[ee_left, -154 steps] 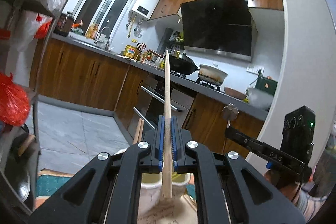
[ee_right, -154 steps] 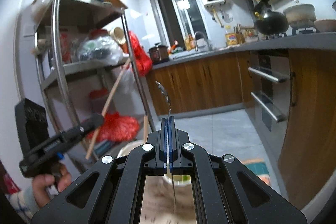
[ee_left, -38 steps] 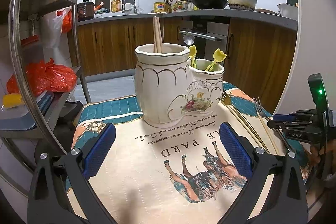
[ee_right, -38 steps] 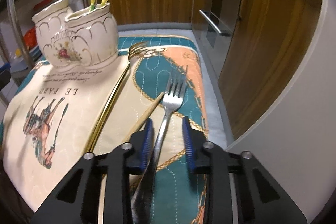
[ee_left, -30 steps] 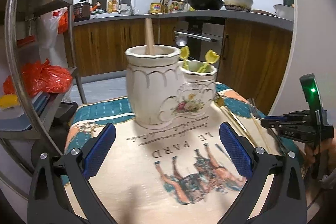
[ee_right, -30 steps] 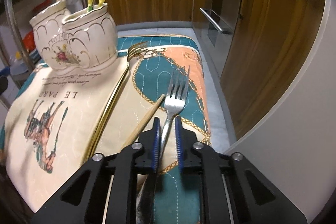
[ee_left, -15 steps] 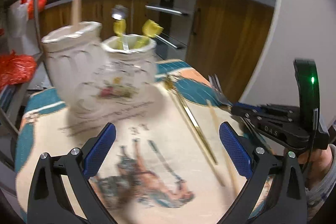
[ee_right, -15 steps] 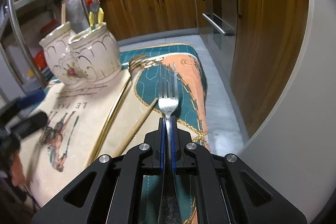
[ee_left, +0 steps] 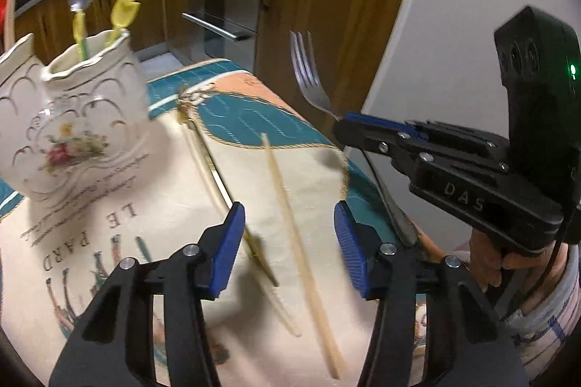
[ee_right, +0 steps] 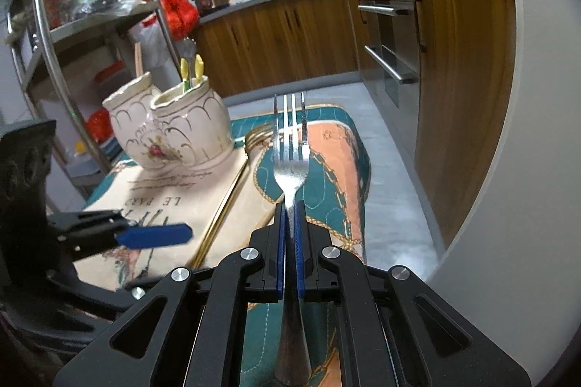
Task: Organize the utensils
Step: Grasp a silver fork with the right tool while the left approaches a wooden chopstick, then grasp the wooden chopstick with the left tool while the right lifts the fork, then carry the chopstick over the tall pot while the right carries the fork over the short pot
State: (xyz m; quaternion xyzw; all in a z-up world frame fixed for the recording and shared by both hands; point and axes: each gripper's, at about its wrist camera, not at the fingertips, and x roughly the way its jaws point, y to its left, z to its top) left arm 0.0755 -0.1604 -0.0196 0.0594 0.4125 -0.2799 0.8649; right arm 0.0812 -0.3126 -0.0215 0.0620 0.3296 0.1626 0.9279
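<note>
Left wrist: gold fork (ee_left: 214,169) beside chopstick (ee_left: 297,234) (blurred).

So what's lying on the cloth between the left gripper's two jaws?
A wooden chopstick lies lengthwise between the closing jaws of the left gripper, untouched as yet, shown in the left wrist view.

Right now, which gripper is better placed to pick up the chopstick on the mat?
Left. The left gripper is closing with the chopstick lying between its pads, not yet pressed. The right gripper is shut on the fork, raised off the mat.
</note>
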